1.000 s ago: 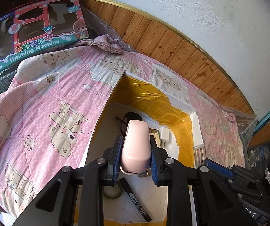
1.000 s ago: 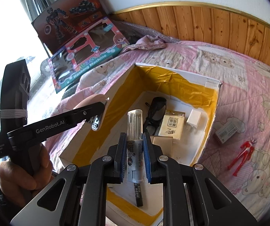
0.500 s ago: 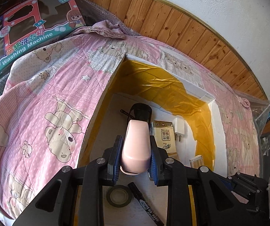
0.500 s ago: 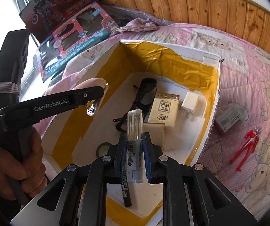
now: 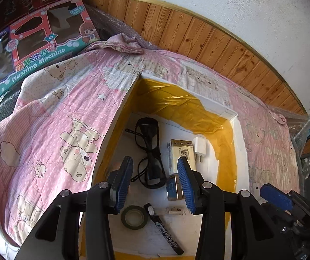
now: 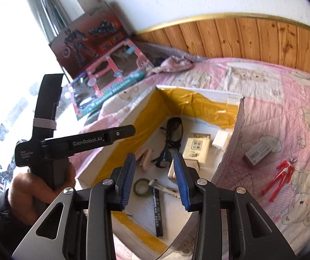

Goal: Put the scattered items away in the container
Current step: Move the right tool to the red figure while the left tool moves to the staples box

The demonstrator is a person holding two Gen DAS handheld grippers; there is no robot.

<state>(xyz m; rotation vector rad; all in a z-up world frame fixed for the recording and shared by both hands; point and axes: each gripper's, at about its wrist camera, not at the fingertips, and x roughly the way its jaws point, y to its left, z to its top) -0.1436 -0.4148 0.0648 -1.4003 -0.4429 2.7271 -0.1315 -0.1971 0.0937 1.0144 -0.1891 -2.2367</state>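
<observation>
Now both grippers hang over the box [image 6: 230,147] with fingers spread wide and empty — left gripper [image 5: 155,183], right gripper [image 6: 155,181]. Between the right gripper's fingers lie the tape roll [image 6: 142,186] and black marker [image 6: 157,211]; the pink stapler [image 6: 144,159] rests just past its left fingertip. Well right of its fingers, outside the box on the quilt [image 6: 280,112] — a small carton [image 6: 261,151] and red figure [image 6: 279,176]

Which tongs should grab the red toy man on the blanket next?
The right tongs, probably. Both are open and empty, but the red toy figure and a small box lie on the blanket on the right side of the container, while the left tongs sit over its far side.
</observation>
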